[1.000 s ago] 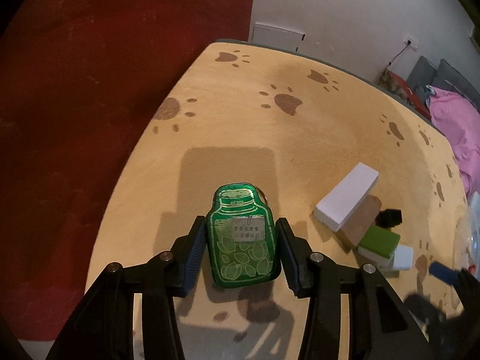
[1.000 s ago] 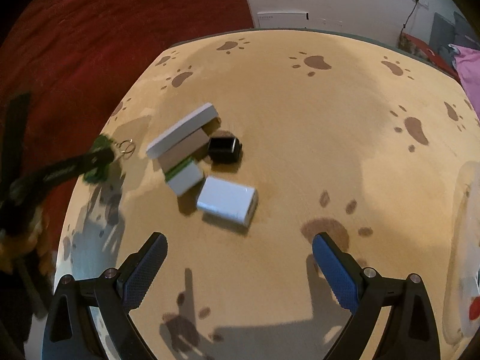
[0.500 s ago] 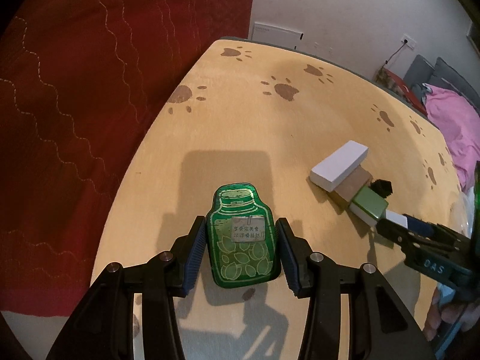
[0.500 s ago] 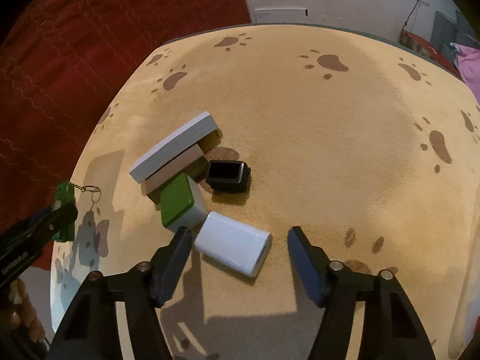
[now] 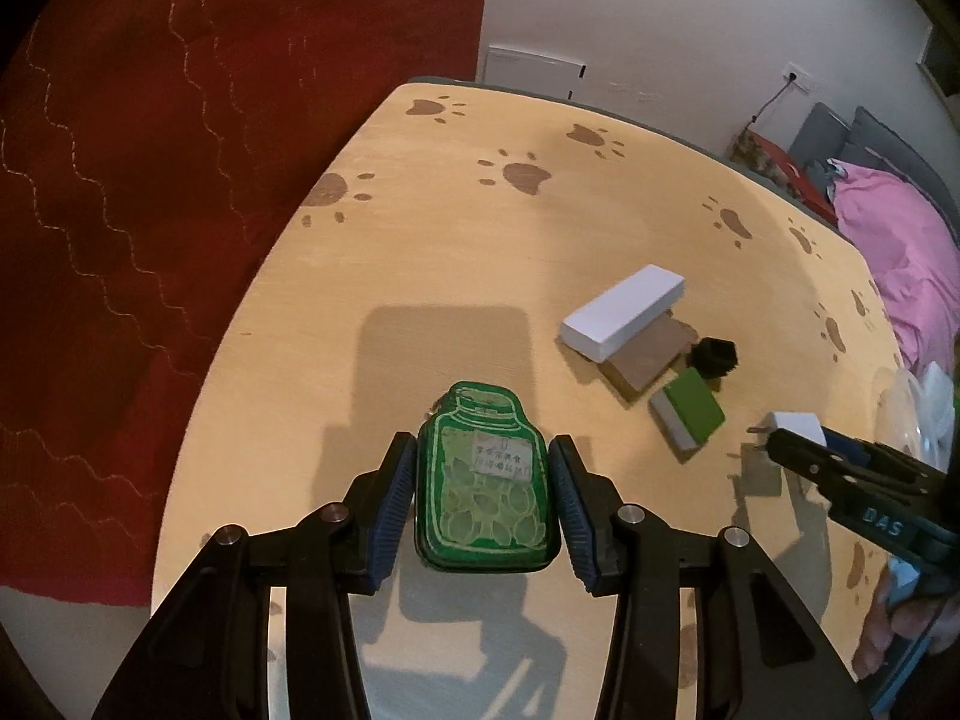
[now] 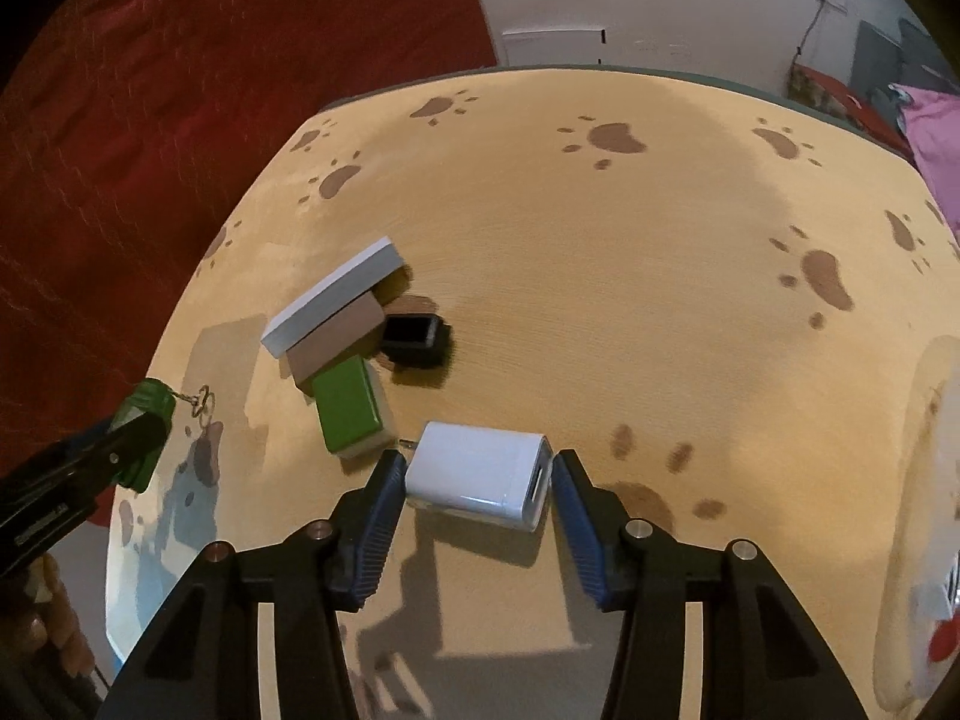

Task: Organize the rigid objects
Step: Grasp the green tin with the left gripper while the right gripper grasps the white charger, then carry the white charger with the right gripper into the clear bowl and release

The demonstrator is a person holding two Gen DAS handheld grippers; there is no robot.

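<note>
Both grippers pointed steeply down at the table [image 6: 600,252]. The left gripper [image 5: 483,498] clamped the green tin [image 5: 486,492], left of the block pile [image 6: 342,330]. The right gripper's [image 6: 477,483] jaws were closing around the white charger [image 6: 477,471], just right of that pile.

L tool [image 5: 483,501] clamped shut; R tool [image 6: 475,495] jaws closing.
</note>
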